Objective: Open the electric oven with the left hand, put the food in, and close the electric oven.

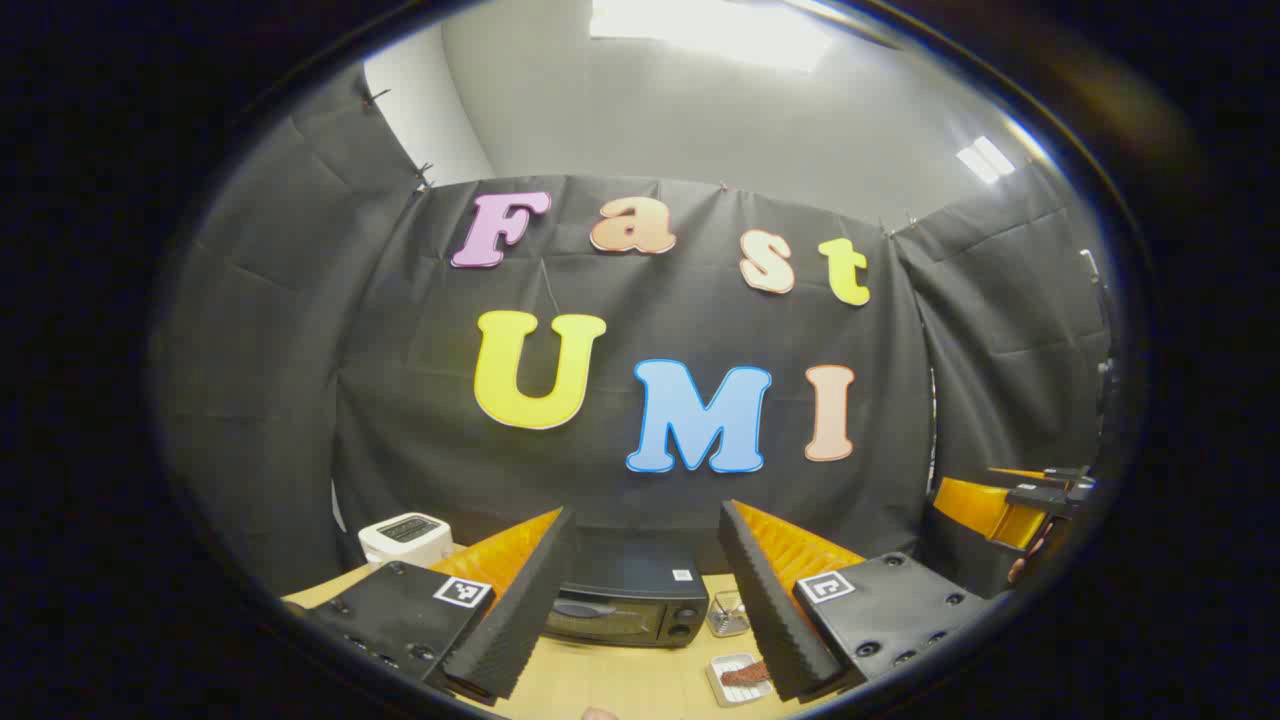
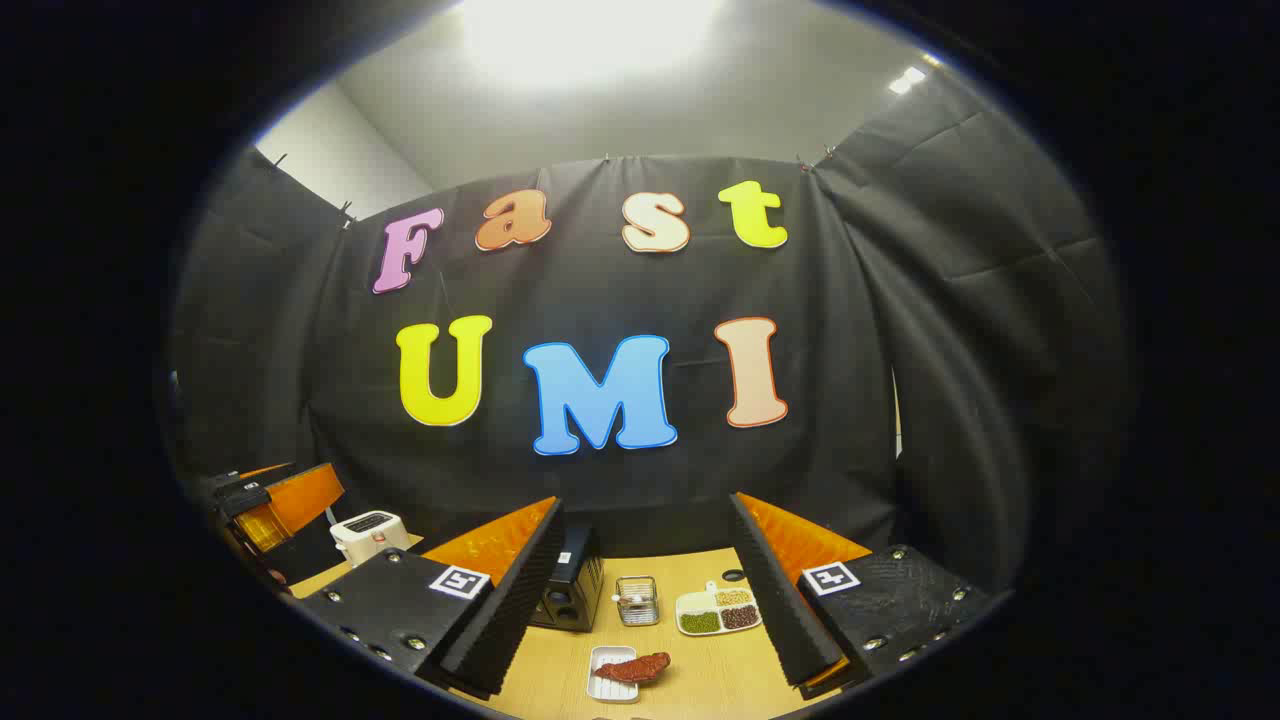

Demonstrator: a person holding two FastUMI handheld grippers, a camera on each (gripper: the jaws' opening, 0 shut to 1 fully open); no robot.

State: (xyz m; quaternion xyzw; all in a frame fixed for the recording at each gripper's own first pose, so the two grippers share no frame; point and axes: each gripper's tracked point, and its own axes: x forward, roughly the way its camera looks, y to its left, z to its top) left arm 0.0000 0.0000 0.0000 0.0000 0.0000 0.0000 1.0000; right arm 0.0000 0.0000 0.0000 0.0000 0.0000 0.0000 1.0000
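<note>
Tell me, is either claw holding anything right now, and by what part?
Nothing is held. The left claw and the right claw are both open above the table, with nothing between their fingers.

In my right gripper view the table [image 2: 700,680] runs along the bottom of the frame; the electric oven [image 2: 570,592] sits left of centre, a toaster [image 2: 368,535] further left near the edge; a small wire basket [image 2: 636,600] stands just right of the oven, a divided dish [image 2: 718,610] right of that; nearer the bottom, a tray [image 2: 612,686] carries the food [image 2: 636,667]; in my left gripper view the oven [image 1: 625,600] sits bottom centre.
</note>
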